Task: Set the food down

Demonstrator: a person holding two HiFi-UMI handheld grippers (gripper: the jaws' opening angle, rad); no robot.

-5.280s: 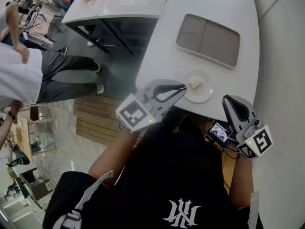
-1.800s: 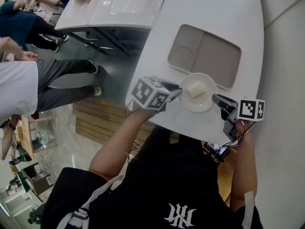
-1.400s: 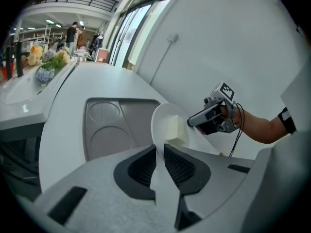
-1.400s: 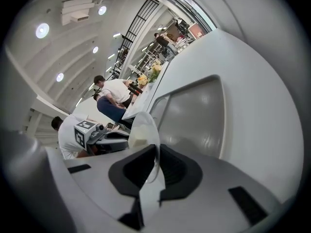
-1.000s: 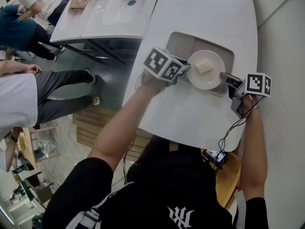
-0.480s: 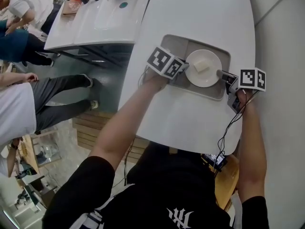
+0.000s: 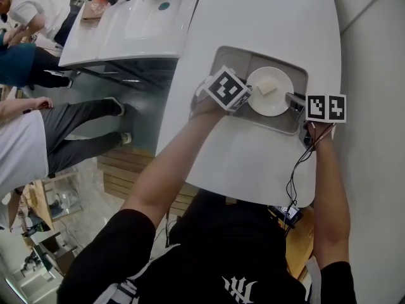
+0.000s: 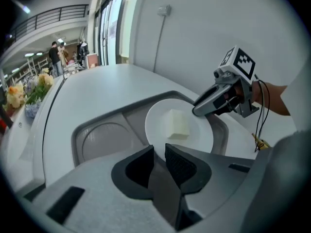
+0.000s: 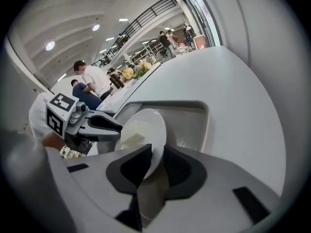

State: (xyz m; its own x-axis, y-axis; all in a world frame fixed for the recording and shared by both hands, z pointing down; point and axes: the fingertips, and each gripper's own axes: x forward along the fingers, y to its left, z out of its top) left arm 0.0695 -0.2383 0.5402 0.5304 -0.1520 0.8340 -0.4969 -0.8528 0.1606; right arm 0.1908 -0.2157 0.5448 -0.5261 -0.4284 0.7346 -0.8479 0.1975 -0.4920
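Placement is almost finished, as far as I can judge. The round white plate with the pale cream block of food on it now lies inside the larger, rectangular compartment of the grey moulded tray, which stands on the white rounded worktop. The smaller compartment with the circular recess, beside the plate, has nothing in it. The plate looks level and seems to rest on the tray floor, though no view shows the underside clearly.

Both tools are at the plate, on opposite sides of its rim. The left hand-held gripper has the near rim between its jaws; they are beginning to open, but the pads seem to be touching the rim, so I read it as a grip that is only starting to loosen. The right hand-held gripper is opening more clearly: in its own view the rim stands between the jaws, with a dark gap beside one pad, so it appears released.

What is left is small: to open both jaws fully and to draw them back sideways off the rim, without pushing the plate or tipping the food block, which lies loose near the middle of the plate
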